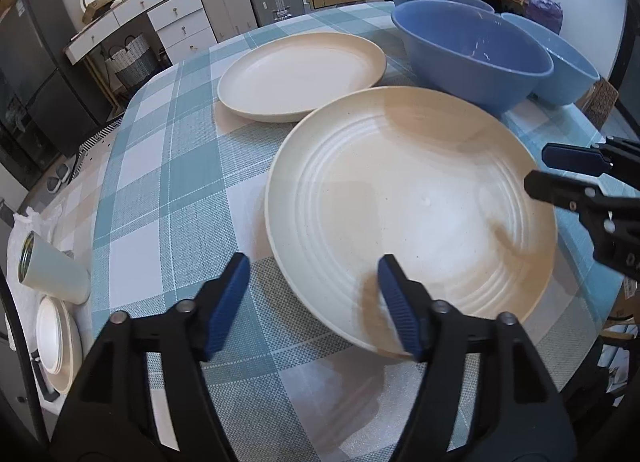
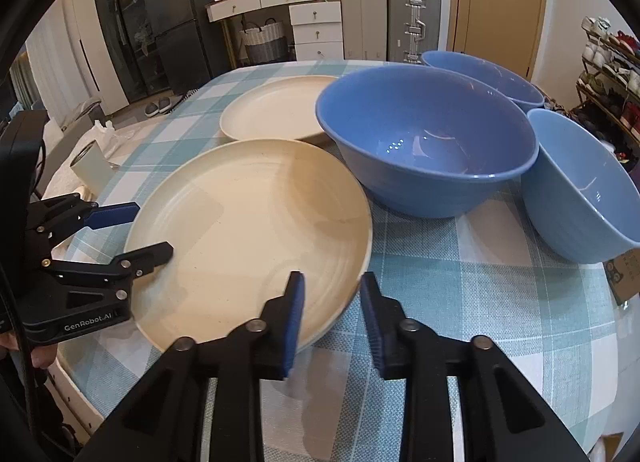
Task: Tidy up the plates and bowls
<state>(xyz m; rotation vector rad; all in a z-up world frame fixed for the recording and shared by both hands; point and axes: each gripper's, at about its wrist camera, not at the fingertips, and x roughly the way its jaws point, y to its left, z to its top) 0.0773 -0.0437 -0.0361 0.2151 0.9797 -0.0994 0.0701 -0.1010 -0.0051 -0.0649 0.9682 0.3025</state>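
Observation:
A large cream plate (image 1: pixel 412 206) lies on the checked tablecloth, also in the right wrist view (image 2: pixel 248 238). My left gripper (image 1: pixel 314 290) is open, its jaws straddling the plate's near-left rim. My right gripper (image 2: pixel 332 310) is open, its jaws straddling the plate's right rim. A second cream plate (image 1: pixel 300 74) lies behind it, also seen from the right (image 2: pixel 276 108). Three blue bowls stand to the right: a big one (image 2: pixel 428 138), one behind it (image 2: pixel 492 78) and a tilted one (image 2: pixel 576 186).
A white cup (image 1: pixel 52 270) lies on its side on a cloth at the table's left edge, beside small stacked white dishes (image 1: pixel 56 342). The table (image 1: pixel 168 190) is round with a checked cloth. Suitcases, drawers and a shoe rack stand beyond.

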